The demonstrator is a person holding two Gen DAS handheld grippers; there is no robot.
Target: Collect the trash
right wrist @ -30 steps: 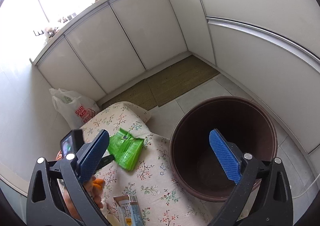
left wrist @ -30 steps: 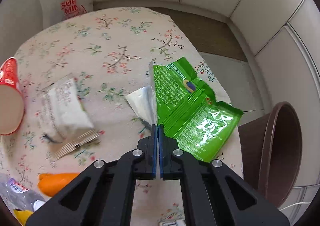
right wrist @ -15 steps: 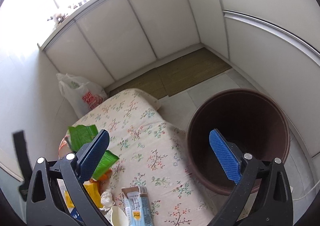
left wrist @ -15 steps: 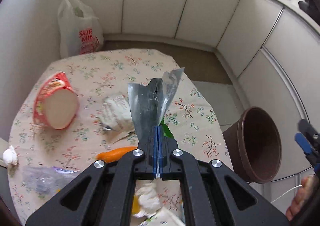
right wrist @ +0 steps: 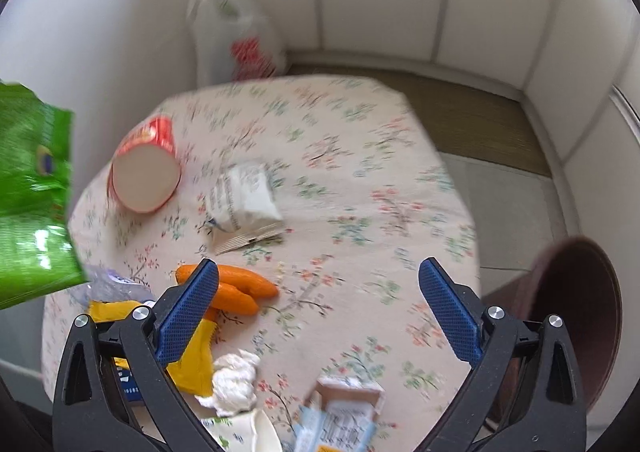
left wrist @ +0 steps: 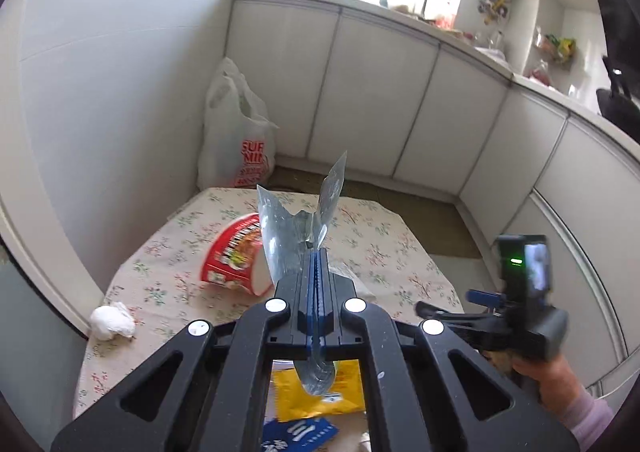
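My left gripper (left wrist: 318, 252) is shut on the green snack bag, lifted above the table. Its silver inside (left wrist: 298, 230) faces the left wrist camera and its green side (right wrist: 34, 196) shows at the left of the right wrist view. My right gripper (right wrist: 318, 292) is open and empty above the near side of the table, and shows at the right of the left wrist view (left wrist: 484, 298). The brown bin (right wrist: 576, 316) stands on the floor to the right of the table. On the floral table (right wrist: 360, 156) lie a red noodle cup (right wrist: 144, 172) on its side and a white wrapper (right wrist: 244, 200).
Two orange carrots (right wrist: 236, 288), yellow packaging (right wrist: 192, 356), a crumpled tissue (right wrist: 236, 376), a blue-white carton (right wrist: 340, 416) and a clear plastic bag (right wrist: 108, 284) lie at the table's near side. A white shopping bag (left wrist: 236, 132) stands by the wall. Another tissue (left wrist: 112, 322) lies at the table's left edge.
My left gripper lifted the green bag off the table and tilted upward. My right gripper swung left from over the bin to over the table.
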